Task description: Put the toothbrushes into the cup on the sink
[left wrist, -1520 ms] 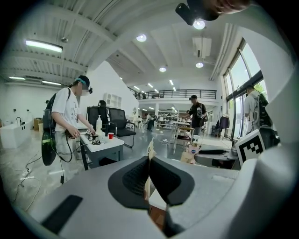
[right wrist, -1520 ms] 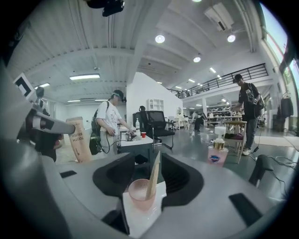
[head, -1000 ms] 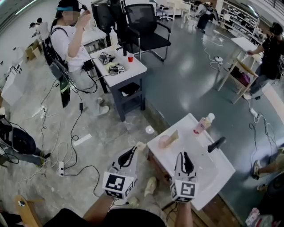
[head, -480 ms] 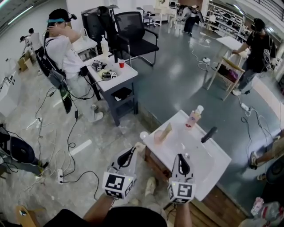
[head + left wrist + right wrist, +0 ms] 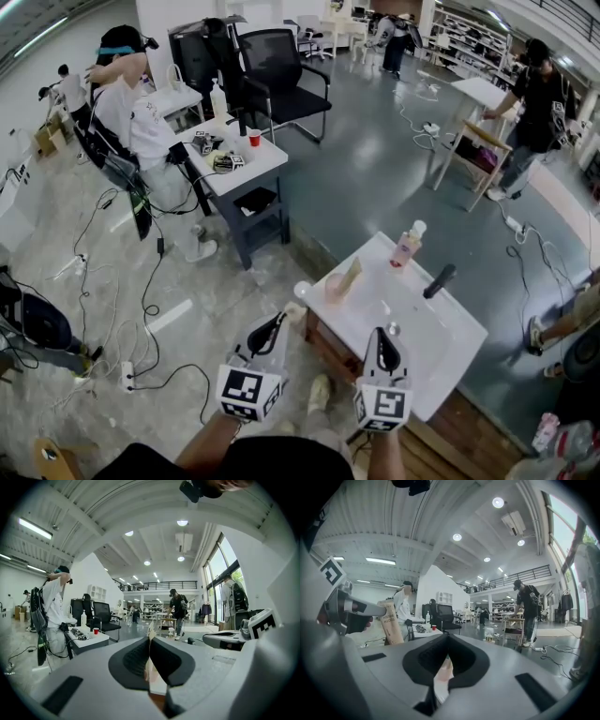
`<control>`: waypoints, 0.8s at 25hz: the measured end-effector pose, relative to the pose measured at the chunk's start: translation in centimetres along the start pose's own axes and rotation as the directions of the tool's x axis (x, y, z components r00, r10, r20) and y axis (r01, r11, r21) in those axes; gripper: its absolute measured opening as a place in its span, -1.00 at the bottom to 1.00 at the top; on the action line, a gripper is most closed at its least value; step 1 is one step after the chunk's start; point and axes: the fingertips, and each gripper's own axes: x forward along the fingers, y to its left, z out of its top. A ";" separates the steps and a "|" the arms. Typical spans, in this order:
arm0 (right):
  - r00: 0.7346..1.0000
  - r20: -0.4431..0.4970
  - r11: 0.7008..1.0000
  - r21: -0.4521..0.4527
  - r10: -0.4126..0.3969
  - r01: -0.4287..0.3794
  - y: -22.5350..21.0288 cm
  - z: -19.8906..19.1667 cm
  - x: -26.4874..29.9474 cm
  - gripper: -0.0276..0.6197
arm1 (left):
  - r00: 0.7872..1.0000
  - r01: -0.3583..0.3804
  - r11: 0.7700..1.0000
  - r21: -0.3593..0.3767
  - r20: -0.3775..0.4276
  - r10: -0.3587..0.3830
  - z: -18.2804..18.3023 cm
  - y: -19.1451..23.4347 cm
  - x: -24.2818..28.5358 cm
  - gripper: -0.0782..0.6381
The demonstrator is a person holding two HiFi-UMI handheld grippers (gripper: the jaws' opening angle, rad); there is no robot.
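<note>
Head view: left gripper [image 5: 281, 322] clamped on a toothbrush box [image 5: 391, 623], right gripper [image 5: 382, 337] closed and empty, cup [image 5: 335, 289] on the sink [image 5: 464, 333] at its 1 o'clock; carry step, next likely lift over the rim, release.

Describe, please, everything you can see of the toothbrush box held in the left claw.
The toothbrush box is a slim carton of tan cardboard with dark TOOTH BRUSH lettering along one face. It stands nearly upright, leaning slightly. The left claw is shut on it near its upper end, so most of it hangs below. It is held in the air beside the sink's left corner, touching nothing else.
</note>
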 end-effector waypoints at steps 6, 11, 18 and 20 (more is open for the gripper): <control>1.000 -0.009 1.000 0.002 -0.011 0.011 -0.3 0.0 0.4 -0.91 | 1.000 0.004 1.000 -0.004 -0.003 -0.004 0.0 0.0 0.6 -0.77; 1.000 -0.008 1.000 0.004 -0.013 0.013 -0.9 -0.4 0.8 -0.91 | 1.000 0.016 1.000 -0.001 0.006 -0.016 0.2 -0.3 1.8 -0.77; 0.999 -0.024 0.999 0.017 -0.035 0.035 -2.7 -0.8 2.0 -0.91 | 0.999 0.037 0.999 0.006 0.016 -0.037 0.9 -0.9 5.1 -0.77; 0.999 -0.035 0.999 0.021 -0.037 0.038 -3.4 -1.1 2.6 -0.91 | 0.999 0.039 0.999 0.005 0.010 -0.039 1.0 -1.0 6.4 -0.77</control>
